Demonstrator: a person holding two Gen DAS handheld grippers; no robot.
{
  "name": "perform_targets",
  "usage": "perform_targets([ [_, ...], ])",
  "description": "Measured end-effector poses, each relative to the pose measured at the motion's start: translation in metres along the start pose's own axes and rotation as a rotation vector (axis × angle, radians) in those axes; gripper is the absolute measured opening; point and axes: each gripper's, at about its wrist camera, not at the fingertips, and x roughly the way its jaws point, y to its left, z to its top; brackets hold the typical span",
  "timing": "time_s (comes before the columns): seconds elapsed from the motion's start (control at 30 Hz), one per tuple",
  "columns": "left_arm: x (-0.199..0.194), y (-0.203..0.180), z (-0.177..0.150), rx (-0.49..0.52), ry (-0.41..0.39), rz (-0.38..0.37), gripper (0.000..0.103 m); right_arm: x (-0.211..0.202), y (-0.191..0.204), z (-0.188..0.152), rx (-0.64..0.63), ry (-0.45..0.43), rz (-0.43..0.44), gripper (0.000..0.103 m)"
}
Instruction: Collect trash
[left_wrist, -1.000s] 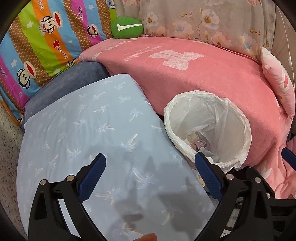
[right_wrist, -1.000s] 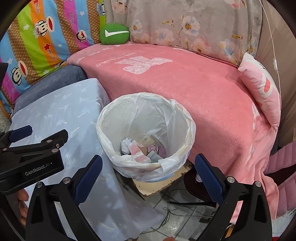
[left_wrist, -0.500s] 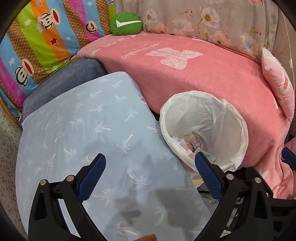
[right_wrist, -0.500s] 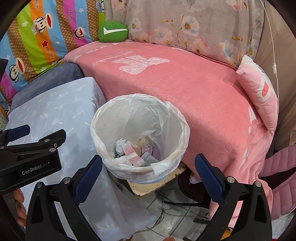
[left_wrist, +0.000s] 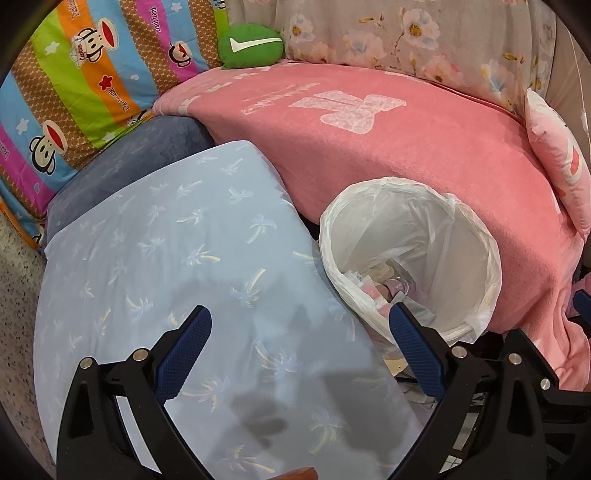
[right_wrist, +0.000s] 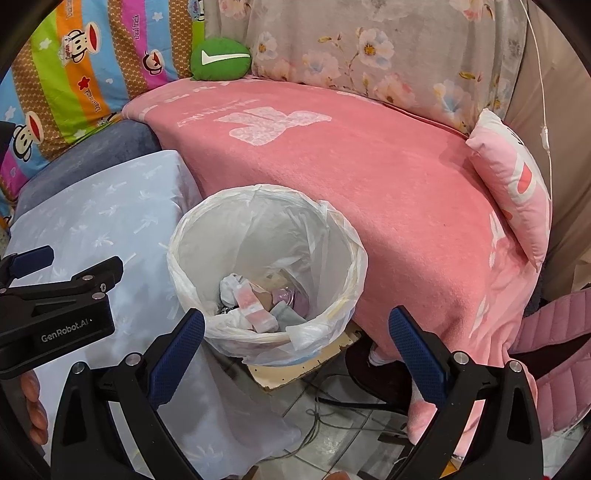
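Observation:
A white bin with a plastic liner (right_wrist: 334, 236) stands on the floor between a pale blue cloth-covered surface and a pink-blanketed sofa. Crumpled trash (right_wrist: 255, 301) of wrappers and tissue lies in its bottom. My right gripper (right_wrist: 295, 332) hangs open above the bin's near rim, holding nothing. My left gripper (left_wrist: 299, 330) is open too, over the blue cloth (left_wrist: 166, 258), with the bin (left_wrist: 465, 236) just right of its right finger. The right wrist view shows the left gripper's body (right_wrist: 55, 310) at the far left.
A pink blanket (right_wrist: 351, 158) covers the sofa behind the bin, with a pink pillow (right_wrist: 517, 188) on the right and a green cushion (right_wrist: 219, 59) at the back. Under the bin lie a cardboard scrap (right_wrist: 291, 369) and cables on tiled floor. A pink padded chair (right_wrist: 554, 350) stands far right.
Both grippers have drawn back and shifted a little, so the bin sits slightly further away and more central in the right view. Both stay open and empty.

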Motion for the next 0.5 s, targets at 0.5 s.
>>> perform_targets([
  [0.5,0.0066,-0.0034,-0.0001,0.013,0.017,0.02,0.093,0.0052,-0.0038,0.0038,0.01,0.003,-0.002,0.097],
])
